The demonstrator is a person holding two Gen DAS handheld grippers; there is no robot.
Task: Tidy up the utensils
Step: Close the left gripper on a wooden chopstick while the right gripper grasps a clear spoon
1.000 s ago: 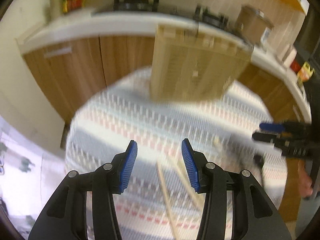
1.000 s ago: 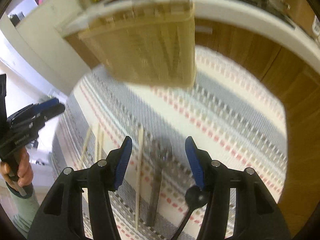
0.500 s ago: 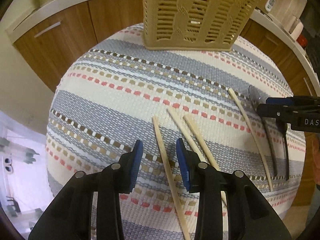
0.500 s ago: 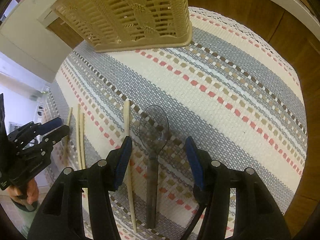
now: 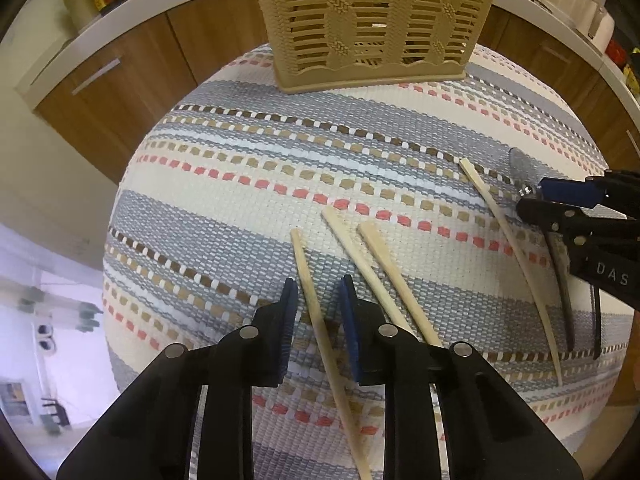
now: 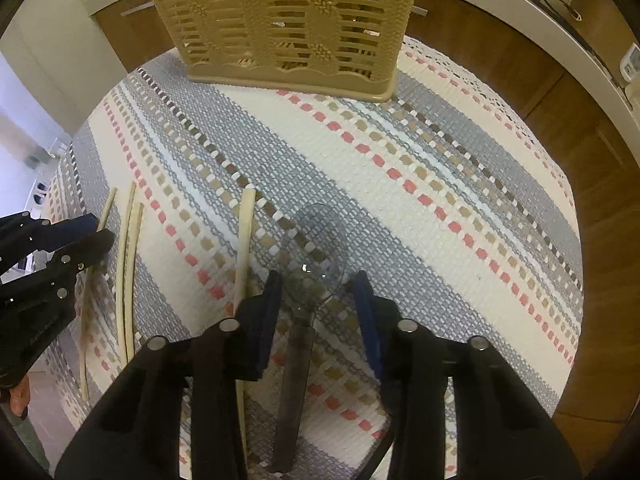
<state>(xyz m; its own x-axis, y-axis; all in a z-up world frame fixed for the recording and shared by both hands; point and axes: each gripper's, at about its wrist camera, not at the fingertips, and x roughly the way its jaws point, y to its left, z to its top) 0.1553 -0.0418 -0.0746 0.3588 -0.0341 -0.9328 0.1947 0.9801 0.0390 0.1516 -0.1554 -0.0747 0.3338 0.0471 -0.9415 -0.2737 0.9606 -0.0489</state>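
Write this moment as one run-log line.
left tongs: closing around pale wooden chopstick, not yet gripped | right tongs: closing around clear grey plastic spoon, not yet gripped | tan slatted plastic basket: waiting

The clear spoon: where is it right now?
In the right wrist view the clear spoon lies on the striped cloth between the right gripper's open jaws, beside a chopstick.

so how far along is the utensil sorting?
Nothing visibly done: no utensil shows above the beige slotted basket. In hand: left gripper has been closing around one wooden chopstick, right gripper around the clear grey plastic spoon; neither lifted. Left: three more chopsticks and a dark utensil on the striped woven mat.
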